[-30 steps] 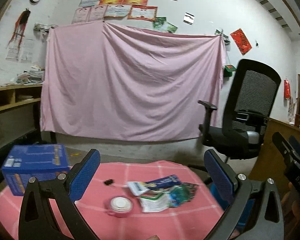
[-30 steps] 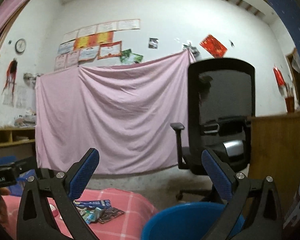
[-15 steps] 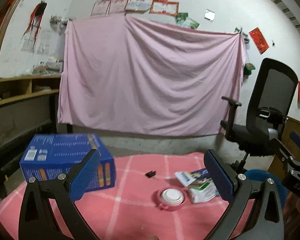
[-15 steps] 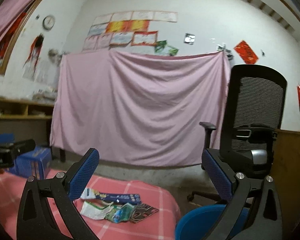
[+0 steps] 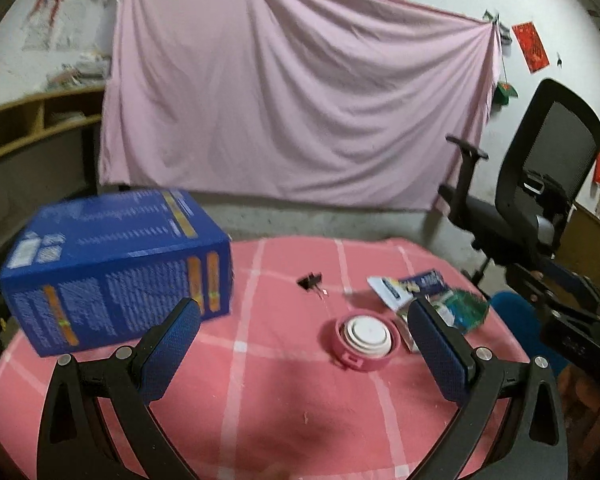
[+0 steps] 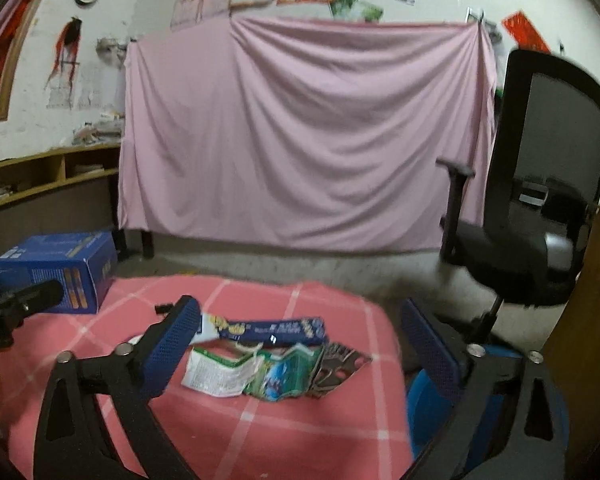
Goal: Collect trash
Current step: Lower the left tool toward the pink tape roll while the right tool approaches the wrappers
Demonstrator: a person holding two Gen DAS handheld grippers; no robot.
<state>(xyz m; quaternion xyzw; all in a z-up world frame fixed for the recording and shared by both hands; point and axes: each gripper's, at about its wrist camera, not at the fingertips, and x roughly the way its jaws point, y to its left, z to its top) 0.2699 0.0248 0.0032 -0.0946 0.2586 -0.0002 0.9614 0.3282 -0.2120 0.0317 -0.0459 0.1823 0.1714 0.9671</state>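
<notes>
Right claw is spread wide and empty above the table; left claw likewise. Beyond lie flattened wrappers, probably light, limp and crinkly: pinch a raised edge. Farther left sits a blue box.

Both claws swing left and dip toward the desk — the left claw now nearer the blue box, the right claw over the wrappers.
</notes>
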